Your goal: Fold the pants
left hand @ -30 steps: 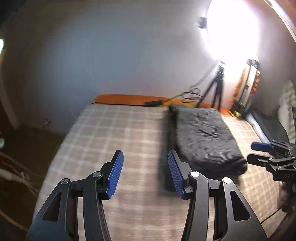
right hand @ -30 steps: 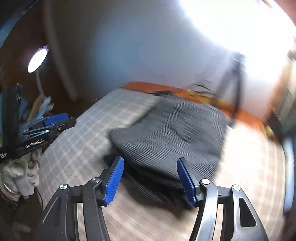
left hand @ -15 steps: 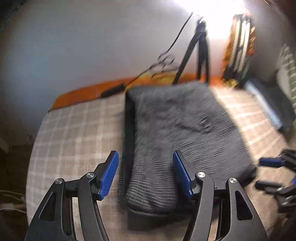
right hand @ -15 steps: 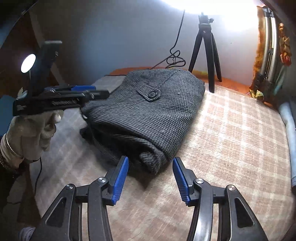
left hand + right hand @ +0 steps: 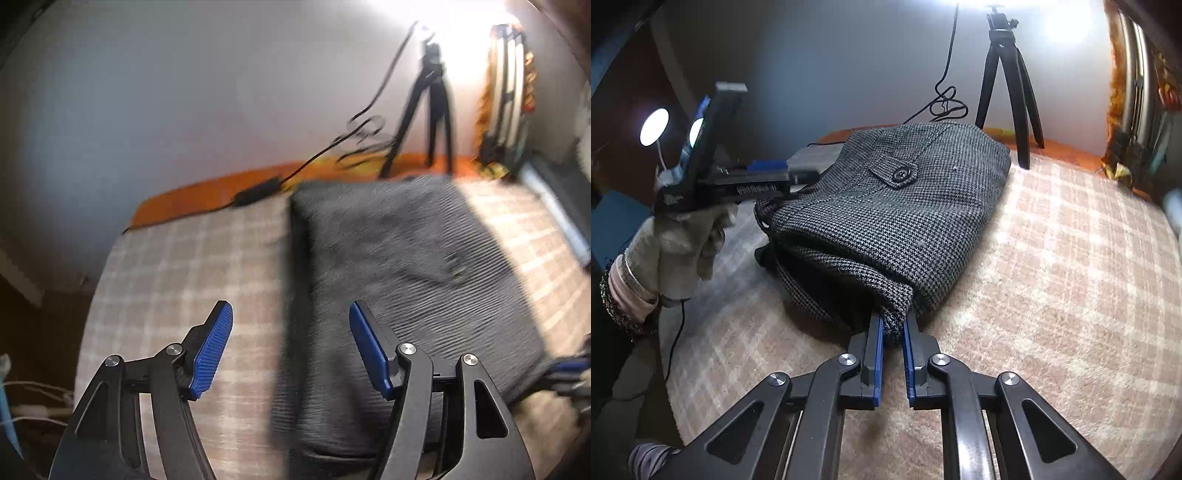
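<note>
Right gripper: jaws nearly closed, pinching the near corner of the pants, fingers low and pointing far. Left gripper: jaws wide apart, nothing between the blue pads, hovering over the left near edge. Gloved left hand wraps its handle, held up at the far left.

Black tool arms, blue pads (silver screws), grey glove
</note>
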Action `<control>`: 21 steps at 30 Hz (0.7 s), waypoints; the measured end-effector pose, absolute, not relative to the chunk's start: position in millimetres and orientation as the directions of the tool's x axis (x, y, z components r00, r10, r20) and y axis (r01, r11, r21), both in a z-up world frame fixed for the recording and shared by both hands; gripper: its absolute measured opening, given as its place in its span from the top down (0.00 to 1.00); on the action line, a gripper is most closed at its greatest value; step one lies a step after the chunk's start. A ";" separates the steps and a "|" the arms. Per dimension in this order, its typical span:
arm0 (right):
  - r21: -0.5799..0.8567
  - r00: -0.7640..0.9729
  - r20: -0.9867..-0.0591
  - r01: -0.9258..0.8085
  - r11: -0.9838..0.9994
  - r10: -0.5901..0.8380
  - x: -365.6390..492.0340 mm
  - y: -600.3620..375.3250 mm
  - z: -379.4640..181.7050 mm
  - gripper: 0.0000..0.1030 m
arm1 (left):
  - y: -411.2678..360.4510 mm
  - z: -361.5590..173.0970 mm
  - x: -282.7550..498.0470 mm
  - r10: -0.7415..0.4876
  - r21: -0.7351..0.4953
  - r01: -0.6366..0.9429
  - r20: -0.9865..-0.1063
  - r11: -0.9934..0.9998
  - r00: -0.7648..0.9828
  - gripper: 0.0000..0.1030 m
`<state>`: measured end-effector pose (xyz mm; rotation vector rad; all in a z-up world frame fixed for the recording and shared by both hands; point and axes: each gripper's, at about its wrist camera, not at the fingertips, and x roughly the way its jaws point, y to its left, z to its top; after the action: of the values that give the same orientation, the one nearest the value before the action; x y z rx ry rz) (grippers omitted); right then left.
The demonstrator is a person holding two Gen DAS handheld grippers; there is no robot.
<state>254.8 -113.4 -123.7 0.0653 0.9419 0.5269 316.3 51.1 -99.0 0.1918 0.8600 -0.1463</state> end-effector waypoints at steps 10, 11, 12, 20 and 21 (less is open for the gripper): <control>0.241 0.506 -0.739 -0.418 0.876 0.445 244.6 -108.0 -117.0 0.94 | -39.6 -129.3 355.5 -0.126 0.105 0.420 -0.865 0.901 0.486 0.33; 0.238 0.504 -0.737 -0.429 0.871 0.449 239.1 -107.3 -115.6 0.94 | -40.9 -137.4 360.3 -0.112 0.114 0.413 -0.868 0.903 0.483 0.32; 0.237 0.496 -0.738 -0.444 0.864 0.457 234.6 -106.4 -115.3 0.95 | -40.6 -141.4 361.8 -0.120 0.108 0.405 -0.859 0.908 0.498 0.31; 0.238 0.438 -0.762 -0.495 0.835 0.477 220.9 -114.3 -120.3 1.00 | -33.5 -123.1 338.4 -0.094 0.178 0.396 -0.811 0.901 0.577 0.31; 0.240 0.437 -0.756 -0.507 0.828 0.487 218.4 -115.8 -118.3 1.00 | -28.1 -116.8 332.6 -0.085 0.198 0.391 -0.797 0.899 0.598 0.31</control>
<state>218.4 -115.8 -118.3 -0.0245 0.9322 0.6181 332.6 -28.1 -116.8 0.3736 0.8920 -0.2831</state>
